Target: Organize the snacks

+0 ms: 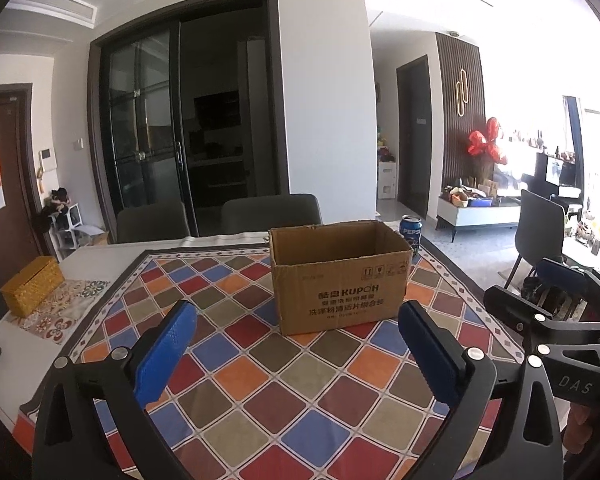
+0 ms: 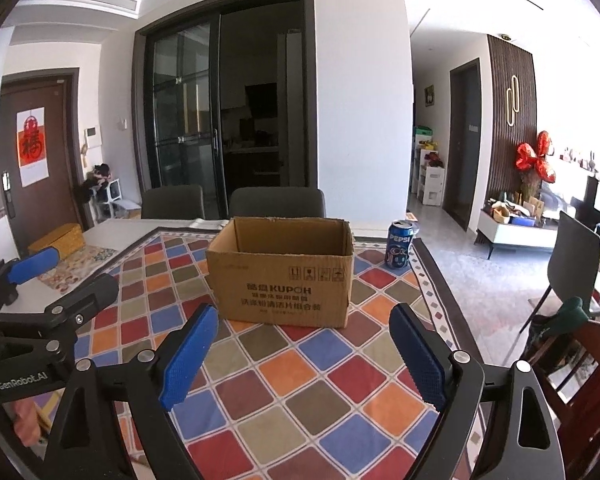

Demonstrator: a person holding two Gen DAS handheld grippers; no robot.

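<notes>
The inside bottom of the cardboard box (image 1: 340, 276) is hidden by its front wall, so what lies in it cannot be told. In the left view the box covers part of the blue soda can (image 1: 411, 236). The 2 dark chairs (image 2: 276, 202) show only their backs above the table (image 2: 112, 236). The small print on the box is too blurry to read. The yellow woven box (image 1: 30, 290) is closed.

I saw my right gripper (image 2: 302, 354) spread wide and empty, the open KUPOH cardboard box (image 2: 280, 276) at twelve o'clock, a Pepsi can (image 2: 399, 244) at one o'clock.
</notes>
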